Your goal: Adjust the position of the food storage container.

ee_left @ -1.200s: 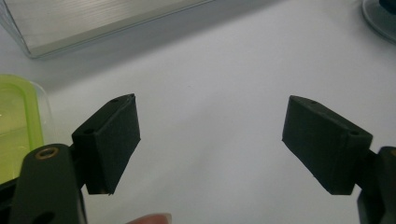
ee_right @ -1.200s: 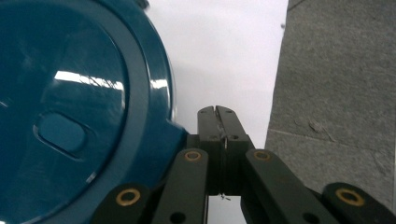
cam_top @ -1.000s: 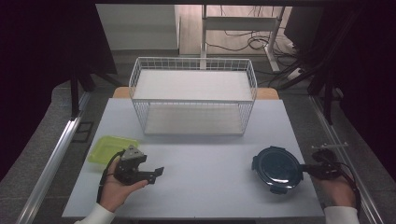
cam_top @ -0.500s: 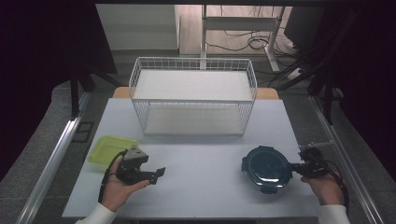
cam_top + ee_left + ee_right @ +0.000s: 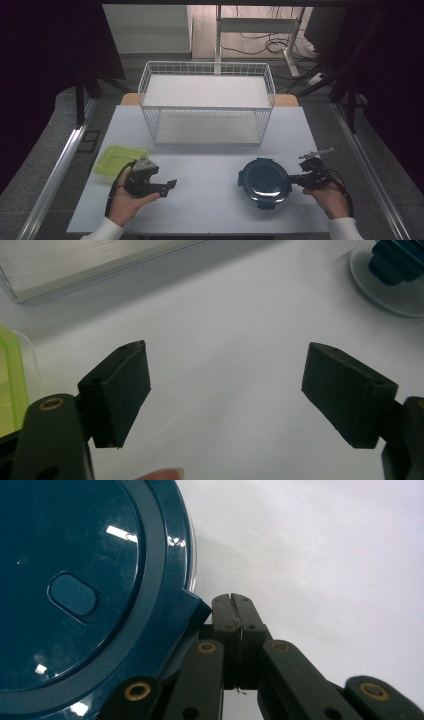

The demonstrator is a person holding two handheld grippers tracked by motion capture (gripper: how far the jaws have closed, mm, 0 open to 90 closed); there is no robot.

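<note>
A round dark-blue lidded container lies on the white table at the front right. My right gripper is shut with nothing between its jaws, its tips against the container's right rim. In the right gripper view the shut right gripper touches a tab on the blue lid. My left gripper rests at the front left, jaws wide open and empty. The left gripper view has the open left gripper over bare table, with the blue container far off.
A lime-green shallow container sits just left of the left hand; its edge appears beside the left jaw. A white wire basket stands at the table's back middle. Metal rails run along both table sides.
My right gripper has moved left, and the blue container has slid left across the table with it. The left hand has stayed where it was.
</note>
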